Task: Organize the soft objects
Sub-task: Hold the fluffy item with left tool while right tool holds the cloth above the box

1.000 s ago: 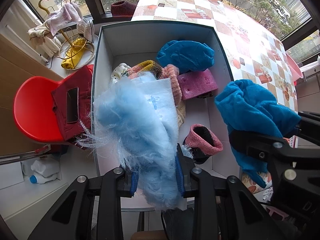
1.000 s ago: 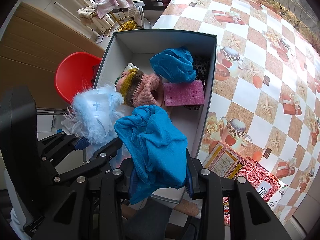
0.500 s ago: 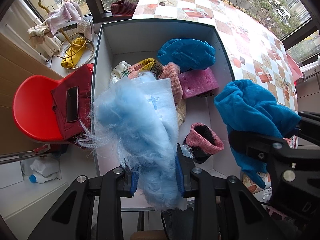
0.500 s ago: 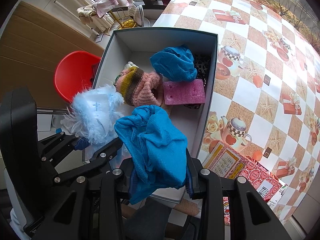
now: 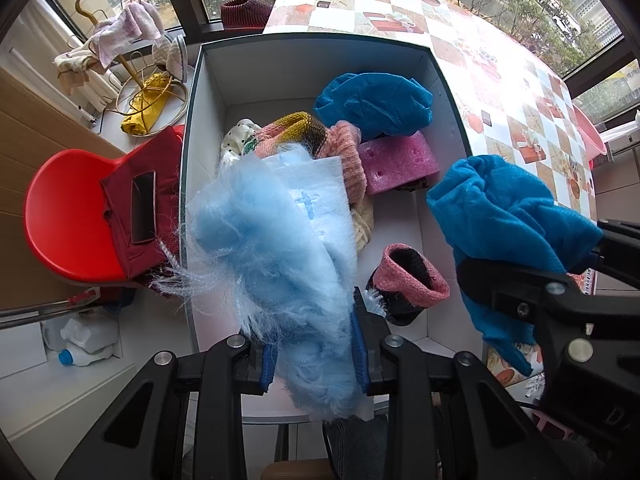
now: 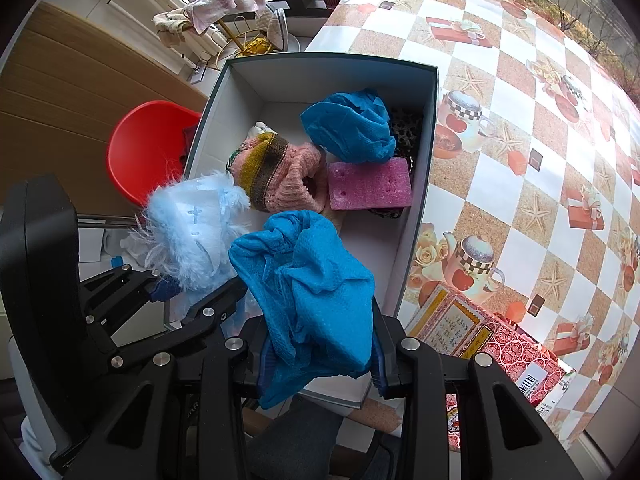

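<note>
Fingers (image 6: 380, 360) pinching blue cloth (image 6: 316, 280), red packet (image 6: 492, 344) print unreadable

You are viewing a fluffy, long-fibred pale blue fabric (image 5: 276, 264), a waffle-textured matt blue cloth (image 6: 320, 280), a porous pink foam block (image 6: 370, 189), a smooth matt cardboard box (image 6: 416, 216) and a glossy patterned table (image 6: 520, 160) covering.

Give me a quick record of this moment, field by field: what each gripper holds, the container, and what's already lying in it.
left gripper: shut on fluffy light-blue item
right gripper: shut on blue cloth
container: open white box on checkered tablecloth
in box: second blue cloth, pink foam block, striped knit hat, pink-cuffed sock
beside box: red chair
</note>
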`<state>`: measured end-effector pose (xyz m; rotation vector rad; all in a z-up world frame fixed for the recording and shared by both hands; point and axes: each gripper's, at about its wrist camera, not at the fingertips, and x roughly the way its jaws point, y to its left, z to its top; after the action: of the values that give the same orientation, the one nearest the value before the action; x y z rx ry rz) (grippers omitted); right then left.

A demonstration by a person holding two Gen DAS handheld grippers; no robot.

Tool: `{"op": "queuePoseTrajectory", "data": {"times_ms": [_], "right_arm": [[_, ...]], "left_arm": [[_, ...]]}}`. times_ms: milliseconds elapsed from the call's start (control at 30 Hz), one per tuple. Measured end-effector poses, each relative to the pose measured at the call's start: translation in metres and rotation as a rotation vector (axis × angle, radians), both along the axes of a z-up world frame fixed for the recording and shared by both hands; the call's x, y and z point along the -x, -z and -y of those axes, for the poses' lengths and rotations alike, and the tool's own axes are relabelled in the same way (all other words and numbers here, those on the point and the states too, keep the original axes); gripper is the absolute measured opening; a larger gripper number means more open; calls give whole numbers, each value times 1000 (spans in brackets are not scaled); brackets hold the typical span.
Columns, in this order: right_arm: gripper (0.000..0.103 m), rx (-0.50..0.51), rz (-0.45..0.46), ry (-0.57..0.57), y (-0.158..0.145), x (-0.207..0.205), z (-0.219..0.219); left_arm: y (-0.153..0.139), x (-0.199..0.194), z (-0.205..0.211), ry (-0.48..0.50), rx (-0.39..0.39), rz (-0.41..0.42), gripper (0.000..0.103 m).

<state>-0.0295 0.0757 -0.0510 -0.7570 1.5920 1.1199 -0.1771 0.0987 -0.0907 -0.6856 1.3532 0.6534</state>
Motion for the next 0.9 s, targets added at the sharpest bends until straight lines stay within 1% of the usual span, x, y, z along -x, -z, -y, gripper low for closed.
{"op": "queuePoseTrajectory", "data": {"times_ms": [900], "right_arm": [[39,12,-1,2,5,-1,1]], "left_arm": [[4,0,4,-2,3,-5,33]]}}
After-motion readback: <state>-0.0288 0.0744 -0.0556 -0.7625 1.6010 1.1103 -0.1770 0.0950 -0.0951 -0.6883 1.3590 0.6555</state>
